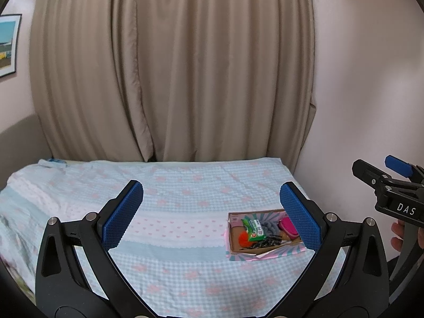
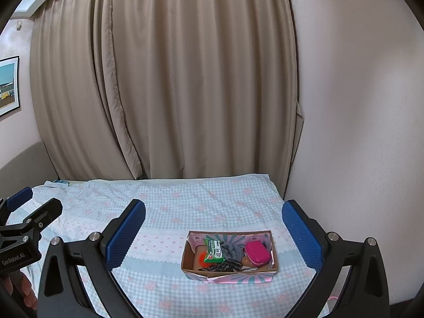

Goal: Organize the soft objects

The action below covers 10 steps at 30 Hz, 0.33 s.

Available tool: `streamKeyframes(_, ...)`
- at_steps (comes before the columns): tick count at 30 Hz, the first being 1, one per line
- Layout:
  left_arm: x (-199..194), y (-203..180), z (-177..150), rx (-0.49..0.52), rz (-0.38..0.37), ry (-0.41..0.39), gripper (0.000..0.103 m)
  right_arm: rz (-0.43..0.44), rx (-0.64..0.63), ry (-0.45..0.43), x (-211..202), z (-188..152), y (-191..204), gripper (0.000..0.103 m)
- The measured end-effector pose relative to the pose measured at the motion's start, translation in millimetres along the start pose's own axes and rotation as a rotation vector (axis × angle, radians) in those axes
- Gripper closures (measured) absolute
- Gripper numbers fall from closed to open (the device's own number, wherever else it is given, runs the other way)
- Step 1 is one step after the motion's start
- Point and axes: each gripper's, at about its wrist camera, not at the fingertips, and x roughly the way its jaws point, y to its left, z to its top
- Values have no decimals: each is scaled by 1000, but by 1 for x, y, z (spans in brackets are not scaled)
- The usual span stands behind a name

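My left gripper [image 1: 212,214] and right gripper [image 2: 214,232] both hang released, empty; everything soft seems boxed [image 2: 274,261], so next I'd only check.

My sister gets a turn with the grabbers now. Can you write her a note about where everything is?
Left gripper: open, holding nothing, up above the bed.
Right gripper: open, holding nothing, also above the bed, aimed at the box.
Things: the box sits on the bed's right side near the wall. Inside are a green packet, a grey cloth, a pink pouch, something orange and a dark patterned piece.
Done: the soft things in view are all in the box; none lies loose on the bed.
Left: maybe nothing; check the box and tidy the pile if needed.
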Motion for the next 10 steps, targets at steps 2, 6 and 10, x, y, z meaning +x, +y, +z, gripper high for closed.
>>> streamKeyframes(2,-1,0,1,2,9,-8,0,1,1,3,1,1,1,0)
streamKeyframes(6,0,-1,1,23,67,-36,0,2,2,20,9,4,2,0)
streamKeyframes(10,15,4,-4,29,96,-14,0,4,-2,74,28,0,6,0)
